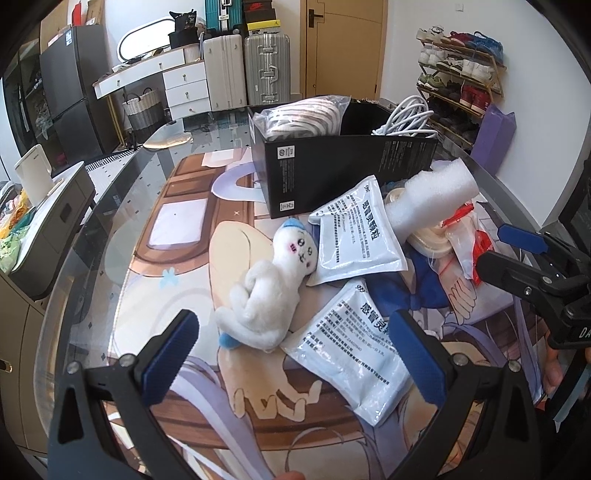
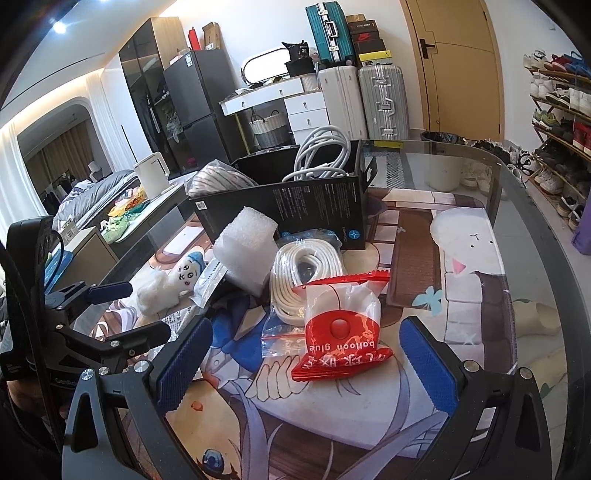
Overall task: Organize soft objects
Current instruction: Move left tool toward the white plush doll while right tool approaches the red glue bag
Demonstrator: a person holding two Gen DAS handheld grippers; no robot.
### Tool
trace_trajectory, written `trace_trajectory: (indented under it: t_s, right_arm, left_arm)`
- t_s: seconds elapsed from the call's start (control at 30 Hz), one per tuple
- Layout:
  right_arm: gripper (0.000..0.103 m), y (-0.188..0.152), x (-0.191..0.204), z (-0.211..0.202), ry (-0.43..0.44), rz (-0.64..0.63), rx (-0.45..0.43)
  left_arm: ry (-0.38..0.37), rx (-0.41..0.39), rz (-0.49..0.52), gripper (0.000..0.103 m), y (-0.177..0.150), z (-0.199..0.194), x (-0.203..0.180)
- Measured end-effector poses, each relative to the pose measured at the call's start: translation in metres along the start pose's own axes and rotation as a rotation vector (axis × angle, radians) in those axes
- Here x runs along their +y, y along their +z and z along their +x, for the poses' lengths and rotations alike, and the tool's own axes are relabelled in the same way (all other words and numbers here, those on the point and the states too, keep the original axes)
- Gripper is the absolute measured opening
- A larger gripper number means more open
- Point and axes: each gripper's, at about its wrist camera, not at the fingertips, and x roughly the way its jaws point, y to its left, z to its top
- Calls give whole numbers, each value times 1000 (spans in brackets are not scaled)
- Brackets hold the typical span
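Hovering over the white plush toy [image 1: 264,295], left gripper [image 1: 291,354] spread wide and empty, right gripper [image 2: 306,365] wide too, framing the balloon glue packet [image 2: 341,328], black box [image 2: 288,206] behind.

Both fisheye views are bright and evenly lit, with soft light and only faint shadows beneath the objects. In the right wrist view, a glowing strip of ceiling light [image 2: 55,92] runs along the upper left, and two small white flare spots [image 2: 61,26] sit in the dark corner above it. The curved glass tabletop [image 1: 110,206] carries pale reflections of the room and a soft sheen along its rim. Straight lines bow strongly toward the edges; the tan wooden door [image 2: 458,62] leans and curves. Black vignetting fills every corner. The centre is sharp, with package print legible, while detail softens and smears near the circular border.
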Motion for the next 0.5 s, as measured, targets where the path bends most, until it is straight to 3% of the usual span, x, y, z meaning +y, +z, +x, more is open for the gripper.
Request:
trace_trajectory:
  t_s: [0.5]
  right_arm:
    - [103,0,-5,16,-32,15,63]
  left_arm:
    - [-17,39,4,103,-1,7,-2]
